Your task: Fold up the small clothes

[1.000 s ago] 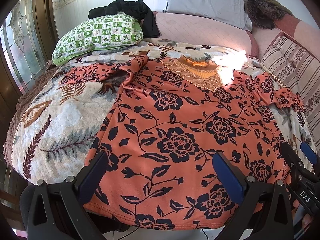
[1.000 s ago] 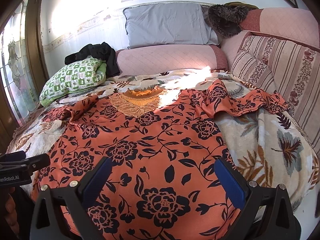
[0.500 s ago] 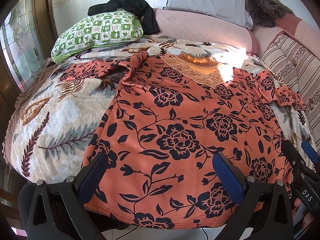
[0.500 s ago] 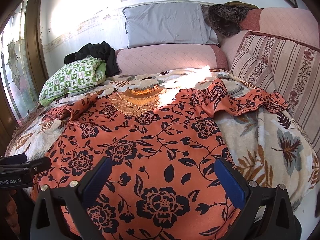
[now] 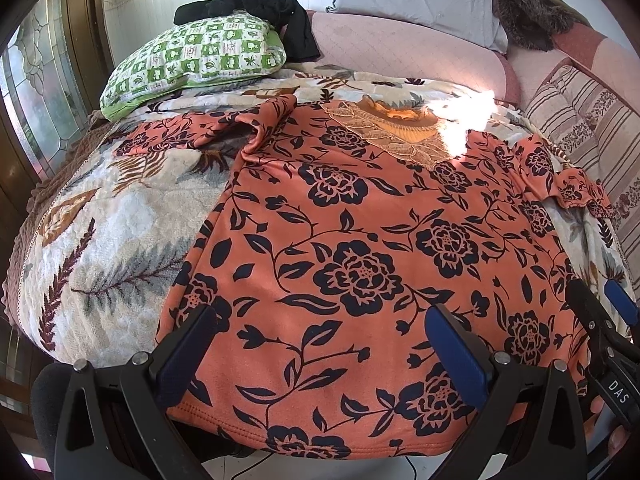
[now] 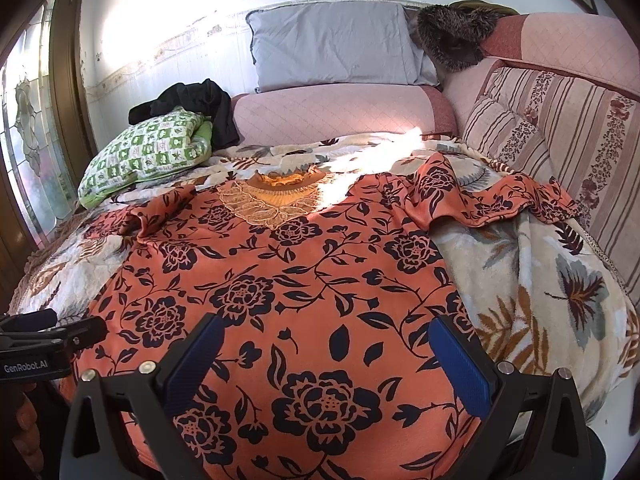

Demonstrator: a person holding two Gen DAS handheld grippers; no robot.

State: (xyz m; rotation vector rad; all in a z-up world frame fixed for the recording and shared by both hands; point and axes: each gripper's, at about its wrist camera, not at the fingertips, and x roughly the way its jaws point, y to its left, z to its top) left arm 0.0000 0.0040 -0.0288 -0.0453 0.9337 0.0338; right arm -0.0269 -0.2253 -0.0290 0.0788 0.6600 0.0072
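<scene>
both claws (image 5: 320, 344) (image 6: 328, 356) spread wide, empty, orange black-flowered top (image 5: 360, 240) flat, sleeves rumpled

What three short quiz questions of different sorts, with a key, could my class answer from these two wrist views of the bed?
1. True or false: the left hand-held gripper is shut on the hem of the orange floral top.
2. Multiple choice: what lies draped over the green checked pillow? A) a black garment B) a striped towel C) a grey sock
3. Fill in: the top lies spread on the floral ______, with its collar pointing away from both grippers.

Key
1. False: its jaws stand apart above the top, as do those of the right hand-held gripper.
2. A: the black garment.
3. blanket
</scene>
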